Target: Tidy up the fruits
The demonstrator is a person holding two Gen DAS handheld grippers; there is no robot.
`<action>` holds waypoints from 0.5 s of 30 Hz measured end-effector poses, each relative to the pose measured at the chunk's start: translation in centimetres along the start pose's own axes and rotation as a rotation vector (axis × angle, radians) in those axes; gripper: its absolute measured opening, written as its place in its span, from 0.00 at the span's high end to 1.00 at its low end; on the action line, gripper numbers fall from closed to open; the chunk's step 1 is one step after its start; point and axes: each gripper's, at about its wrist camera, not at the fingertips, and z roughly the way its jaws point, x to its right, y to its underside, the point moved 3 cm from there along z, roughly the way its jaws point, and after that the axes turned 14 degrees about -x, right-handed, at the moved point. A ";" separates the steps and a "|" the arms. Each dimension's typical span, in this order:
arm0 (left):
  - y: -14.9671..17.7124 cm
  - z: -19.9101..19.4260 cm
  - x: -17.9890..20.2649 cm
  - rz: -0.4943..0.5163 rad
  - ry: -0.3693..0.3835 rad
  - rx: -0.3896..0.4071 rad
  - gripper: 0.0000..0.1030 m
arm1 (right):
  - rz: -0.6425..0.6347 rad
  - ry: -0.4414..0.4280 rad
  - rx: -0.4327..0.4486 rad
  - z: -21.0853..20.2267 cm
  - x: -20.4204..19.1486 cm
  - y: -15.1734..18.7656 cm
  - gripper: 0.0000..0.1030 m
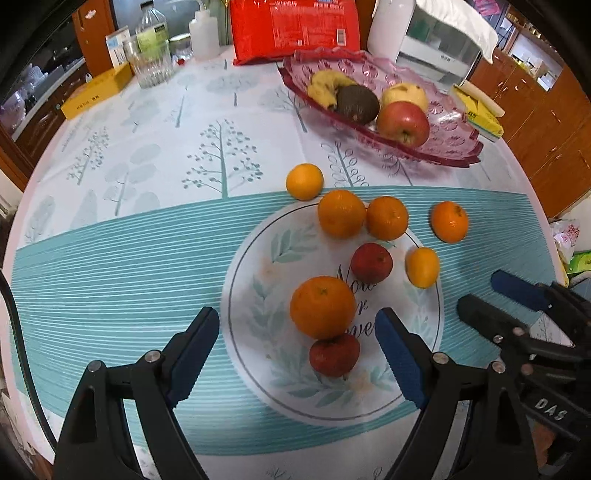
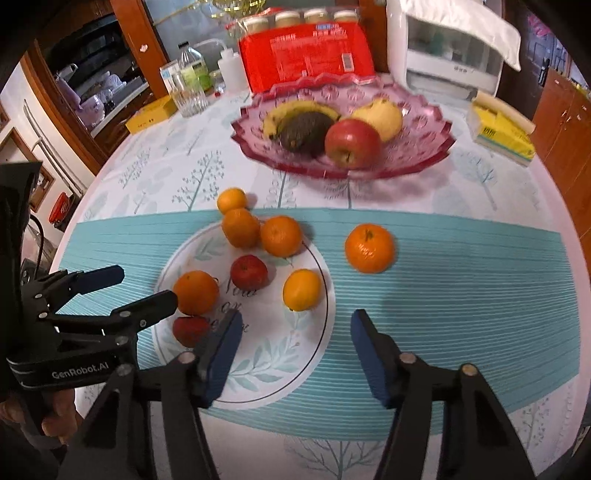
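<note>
Left gripper (image 1: 297,354) fingers spread wide, nothing between the pads, hovering low over the tablecloth (image 1: 122,258). The large orange (image 1: 322,307) sits just ahead of the fingertips, between their lines and nearer the right finger (image 1: 397,360). A small red fruit (image 1: 334,355) touches that orange's near side and lies inside the finger gap, closer to the right pad. A second red fruit (image 1: 371,263) lies further ahead, and a small yellow-orange citrus (image 1: 422,267) is to its right.

Beyond those, two mandarins (image 1: 341,213) (image 1: 386,218) touch side by side; a smaller one (image 1: 304,181) is just off to their far left. A lone mandarin (image 1: 450,221) sits apart to the right.

Right gripper (image 2: 295,354) also spread wide and holding nothing. The small citrus is just ahead of its left fingertip (image 2: 221,354); the lone mandarin is ahead, roughly in line with its right finger (image 2: 371,360). This view has motion blur.

The pink glass fruit bowl (image 1: 454,147) is well ahead, toward the right of the left gripper's fingers. It holds a red apple (image 1: 403,123), a yellow apple (image 1: 404,95), an avocado (image 1: 357,104) and a banana (image 1: 325,86). The red apple is at the near edge of the pile, touching the avocado.

A red package (image 1: 295,29) stands behind the bowl, and a water bottle (image 1: 151,33) stands far left.
</note>
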 end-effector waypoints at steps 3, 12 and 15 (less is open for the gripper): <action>-0.7 1.2 0.2 -0.008 0.014 -0.021 0.17 | 0.000 -0.003 -0.024 1.5 0.5 -0.4 0.52; -2.0 3.7 1.2 -0.004 0.034 -0.069 0.25 | -0.004 -0.032 -0.061 4.2 1.4 -1.5 0.56; -2.0 4.3 1.3 -0.005 0.048 -0.088 0.32 | -0.021 -0.035 -0.069 4.9 1.2 -1.9 0.59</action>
